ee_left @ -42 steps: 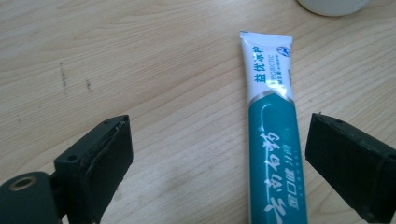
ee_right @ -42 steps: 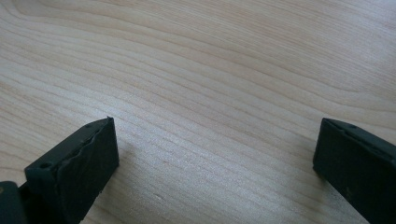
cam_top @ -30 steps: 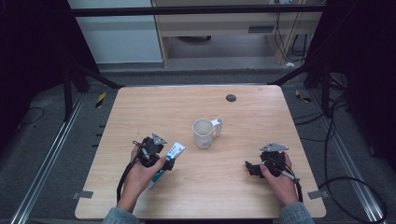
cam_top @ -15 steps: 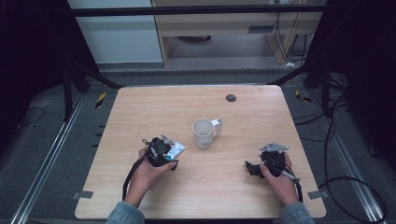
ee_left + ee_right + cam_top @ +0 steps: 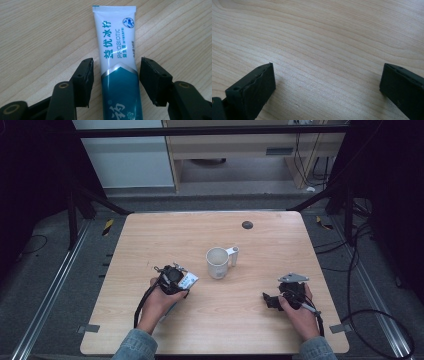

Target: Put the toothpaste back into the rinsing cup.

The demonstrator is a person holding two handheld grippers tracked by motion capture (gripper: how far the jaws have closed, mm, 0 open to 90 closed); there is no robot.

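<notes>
Left fingers [image 5: 115, 82] closing astride tube [image 5: 117, 55], not yet pinching. Right fingers [image 5: 327, 85] spread. Tube soft, slick: grip mid-body.

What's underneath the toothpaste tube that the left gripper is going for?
The toothpaste tube lies flat on the bare wooden table, between the closing left gripper jaws. Whatever sits directly beneath it is covered.

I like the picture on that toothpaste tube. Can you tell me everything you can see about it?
The toothpaste tube is soft-looking plastic, white at its flat crimped end and teal lower down, with a silver chevron between. It carries teal Chinese characters, the word PROBIOTIC and a small round blue emblem. It lies flat on the wooden table, between the two jaws of the left tool, which have just been closing. Slim gaps remain, so the pads are not pressing it yet.
</notes>
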